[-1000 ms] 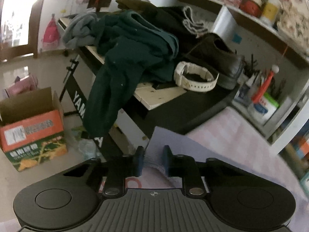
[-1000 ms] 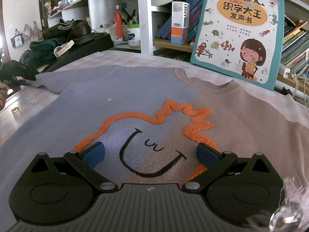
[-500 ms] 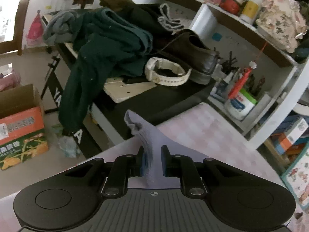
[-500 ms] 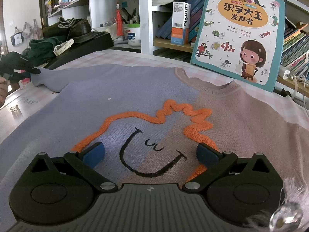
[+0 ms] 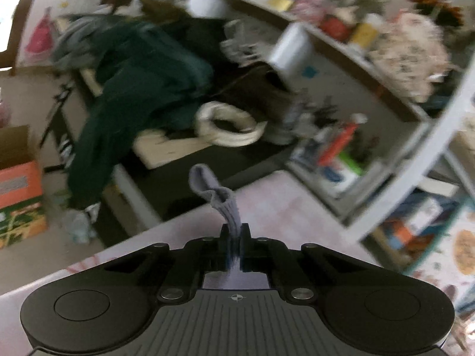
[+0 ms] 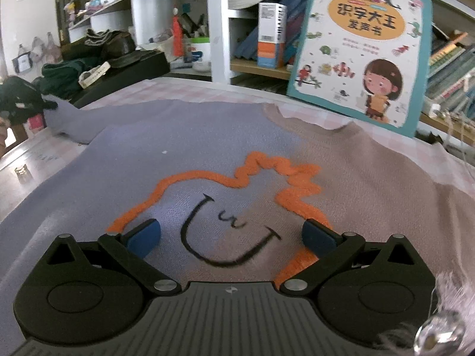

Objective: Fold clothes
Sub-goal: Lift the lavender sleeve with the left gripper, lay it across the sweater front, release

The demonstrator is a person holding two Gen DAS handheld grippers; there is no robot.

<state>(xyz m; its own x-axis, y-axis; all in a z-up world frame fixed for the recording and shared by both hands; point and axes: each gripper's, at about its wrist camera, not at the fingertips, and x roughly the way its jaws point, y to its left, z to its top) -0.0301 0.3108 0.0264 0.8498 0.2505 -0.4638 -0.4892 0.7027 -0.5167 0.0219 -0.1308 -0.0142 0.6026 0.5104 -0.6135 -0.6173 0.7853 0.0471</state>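
Observation:
A sweater point(image 6: 184, 148), lavender on its left half and tan on its right, lies flat on the checked tablecloth with an orange fuzzy outline and a black smiley on the chest. My right gripper point(image 6: 231, 235) hovers open just above the chest, its blue pads point(image 6: 142, 237) wide apart over the smiley. My left gripper point(image 5: 234, 234) is shut on the lavender sleeve cuff point(image 5: 207, 187), which sticks up bunched beyond the fingers. In the right wrist view that sleeve point(image 6: 71, 118) stretches to the far left, lifted at its end by the left gripper point(image 6: 44, 103).
A children's book point(image 6: 362, 50) leans on the bookshelf behind the sweater. Past the table's left end stands a black stand with a dark green garment point(image 5: 142, 89), a white watch band point(image 5: 228, 124) and a dark shoe. A cardboard box point(image 5: 17, 184) sits on the floor.
My left gripper has shut tight on the sleeve cuff, lifted it and swung right over the table, blurring its view. The sleeve now rises off the table. The right gripper has barely moved.

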